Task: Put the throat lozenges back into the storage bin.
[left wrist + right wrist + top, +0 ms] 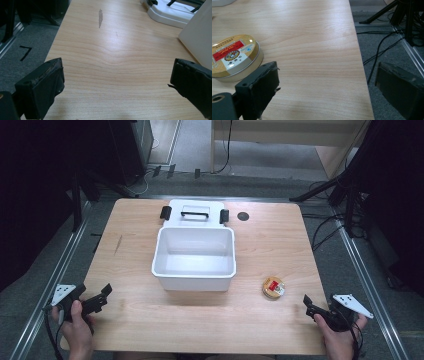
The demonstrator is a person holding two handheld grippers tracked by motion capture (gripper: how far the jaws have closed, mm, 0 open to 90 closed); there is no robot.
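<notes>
sitting on bench right of white bin, round gold tin lying just far-left of right hand-held gripper, jaws apart, empty. left hand-held gripper also apart, well away; right one nearer. tin round, no long axis.

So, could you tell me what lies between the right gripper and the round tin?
Nothing: bare wooden table separates the right gripper from the tin, in the high view. The right gripper view shows the tin just beyond one open jaw.
</notes>
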